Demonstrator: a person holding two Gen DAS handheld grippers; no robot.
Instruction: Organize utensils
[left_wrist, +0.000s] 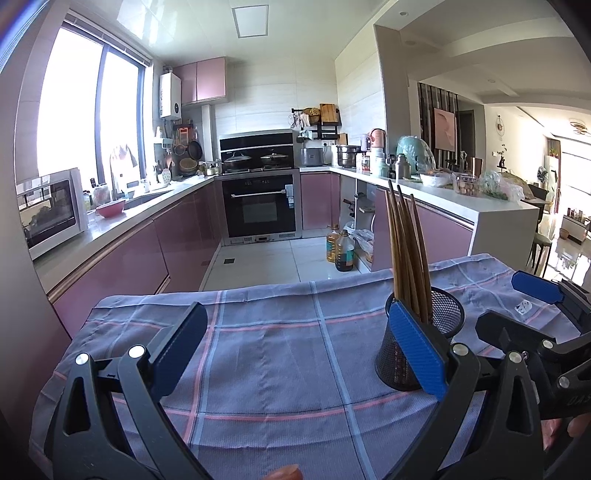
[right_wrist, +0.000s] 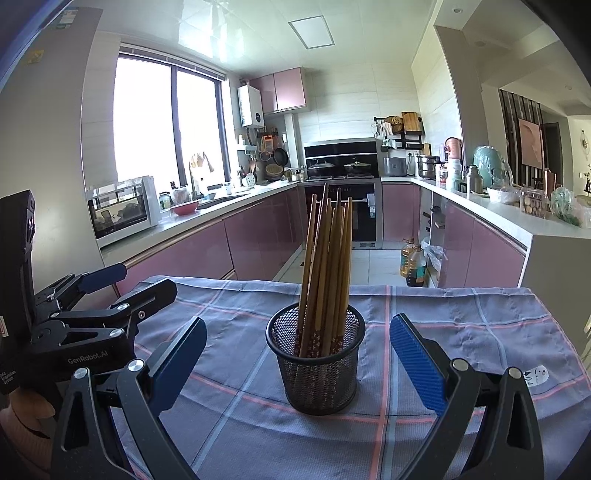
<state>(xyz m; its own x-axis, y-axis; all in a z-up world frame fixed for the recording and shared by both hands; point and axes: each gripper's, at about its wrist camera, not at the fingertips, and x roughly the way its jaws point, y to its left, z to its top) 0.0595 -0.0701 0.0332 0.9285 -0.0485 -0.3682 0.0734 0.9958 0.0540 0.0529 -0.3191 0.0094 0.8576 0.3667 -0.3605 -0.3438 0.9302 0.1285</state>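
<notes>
My right gripper (right_wrist: 298, 354) is closest to me, with its two blue fingers (right_wrist: 416, 365) spread wide apart and nothing between them but air and cloth. Just past the tips stands the black mesh cup (right_wrist: 316, 363), right in the middle of the gap. It sits upright on the checked cloth (right_wrist: 461, 332) that covers the desk. I think I am lined up like this so I can watch the cup straight on and reach it fast.

The wooden chopsticks (right_wrist: 327, 266) are all inside the cup, standing on their ends and leaning a bit against each other and the rim. The thin ends point up. I see no loose chopsticks on the cloth in either view, so I think the sorting is done or nearly done.

My left gripper (left_wrist: 295, 343) is on the left side of the cup, and its fingers (left_wrist: 181, 339) are wide apart too, holding nothing. From its camera the cup (left_wrist: 421, 347) sits partly behind the blue finger on the right, so that finger is near the cup's side. I cannot tell if it touches. Maybe it is there to keep the cup from tipping, since the cup is light and the sticks are tall.

A small white tag (right_wrist: 537, 374) lies on the cloth at the right. Behind it all is a pink kitchen.
</notes>
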